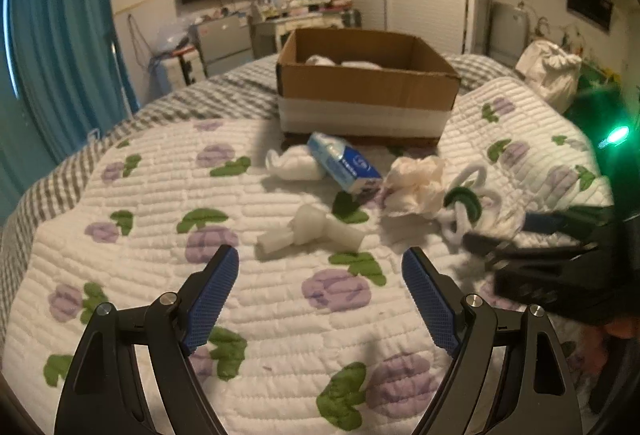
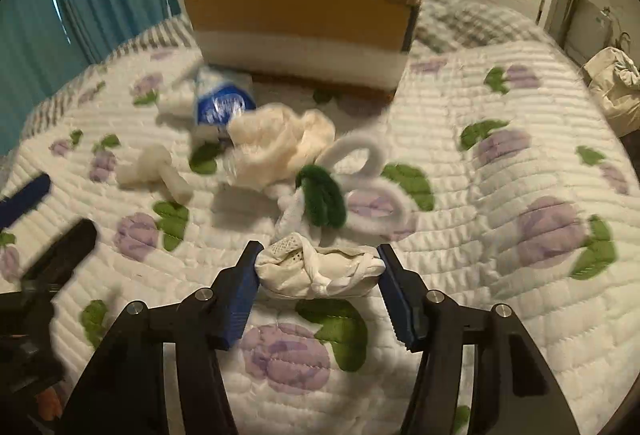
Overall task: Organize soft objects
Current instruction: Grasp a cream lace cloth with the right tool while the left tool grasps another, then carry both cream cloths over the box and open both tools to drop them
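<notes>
My right gripper (image 2: 318, 271) is shut on a knotted white cloth bundle (image 2: 320, 273) and holds it just above the quilt. My left gripper (image 1: 320, 263) is open and empty over the quilt, short of a white foam piece (image 1: 310, 231). Ahead lie a cream crumpled cloth (image 1: 416, 185) (image 2: 280, 143), a white and green fuzzy loop toy (image 1: 466, 203) (image 2: 332, 191), a blue tissue pack (image 1: 344, 163) (image 2: 222, 101) and a white wrapped bundle (image 1: 292, 165). A cardboard box (image 1: 368, 87) (image 2: 304, 15) stands behind them with white items inside.
The flowered white quilt (image 1: 280, 315) covers a bed with a grey checked sheet (image 1: 200, 95) at the far side. Teal curtains (image 1: 60, 55) hang at the left. A white bag (image 1: 552, 71) sits off the bed at the right. The right gripper shows in the left wrist view (image 1: 492, 251).
</notes>
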A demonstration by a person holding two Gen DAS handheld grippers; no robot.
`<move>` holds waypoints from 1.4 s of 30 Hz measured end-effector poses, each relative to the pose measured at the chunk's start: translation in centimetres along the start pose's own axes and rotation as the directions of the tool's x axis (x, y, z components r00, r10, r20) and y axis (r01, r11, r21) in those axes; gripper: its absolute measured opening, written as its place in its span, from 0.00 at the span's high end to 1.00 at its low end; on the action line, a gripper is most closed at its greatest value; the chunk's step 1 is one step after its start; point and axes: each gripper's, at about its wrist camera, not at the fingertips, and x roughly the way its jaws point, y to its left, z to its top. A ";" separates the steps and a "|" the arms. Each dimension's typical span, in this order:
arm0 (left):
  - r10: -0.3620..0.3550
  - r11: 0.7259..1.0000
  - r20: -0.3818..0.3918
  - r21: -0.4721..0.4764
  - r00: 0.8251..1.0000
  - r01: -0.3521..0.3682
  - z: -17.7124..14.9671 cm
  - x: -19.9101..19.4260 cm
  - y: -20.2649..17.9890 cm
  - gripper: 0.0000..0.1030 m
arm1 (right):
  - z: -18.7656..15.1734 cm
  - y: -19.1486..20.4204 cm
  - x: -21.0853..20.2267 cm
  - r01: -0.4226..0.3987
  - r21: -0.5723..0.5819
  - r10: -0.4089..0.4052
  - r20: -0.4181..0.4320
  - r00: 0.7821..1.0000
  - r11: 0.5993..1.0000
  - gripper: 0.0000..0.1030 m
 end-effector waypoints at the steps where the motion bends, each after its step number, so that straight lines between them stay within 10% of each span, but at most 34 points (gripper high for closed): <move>1: -0.013 1.000 -0.013 -0.001 1.000 0.013 0.1 0.0 0.0 0.17 | 0.1 -0.1 -0.8 -0.013 0.006 0.013 0.021 1.000 1.000 0.45; 10: -0.086 0.996 -0.063 -0.002 0.994 0.086 3.1 1.5 -3.3 0.17 | 4.8 -3.3 -5.0 -0.009 -0.042 0.014 0.122 0.992 0.999 0.44; 20: -0.068 0.996 -0.105 0.049 0.992 0.073 5.6 9.3 -7.1 0.22 | 7.9 -6.2 -0.7 -0.032 -0.055 0.038 0.100 0.994 0.998 0.44; 26: -0.116 0.989 -0.157 0.074 0.981 0.128 5.6 11.3 -7.5 0.58 | 7.9 -6.8 0.1 -0.088 -0.030 0.091 0.077 0.993 0.996 0.44; 29: -0.145 0.983 -0.167 0.089 0.975 0.161 5.3 10.9 -7.7 0.75 | 7.8 -6.7 -0.1 -0.084 -0.034 0.086 0.086 0.993 0.996 0.44; 42: -0.163 0.984 0.007 0.079 0.987 0.162 10.3 0.4 -4.7 0.79 | 9.0 -5.8 -6.7 -0.069 -0.058 0.080 0.216 0.973 0.996 0.44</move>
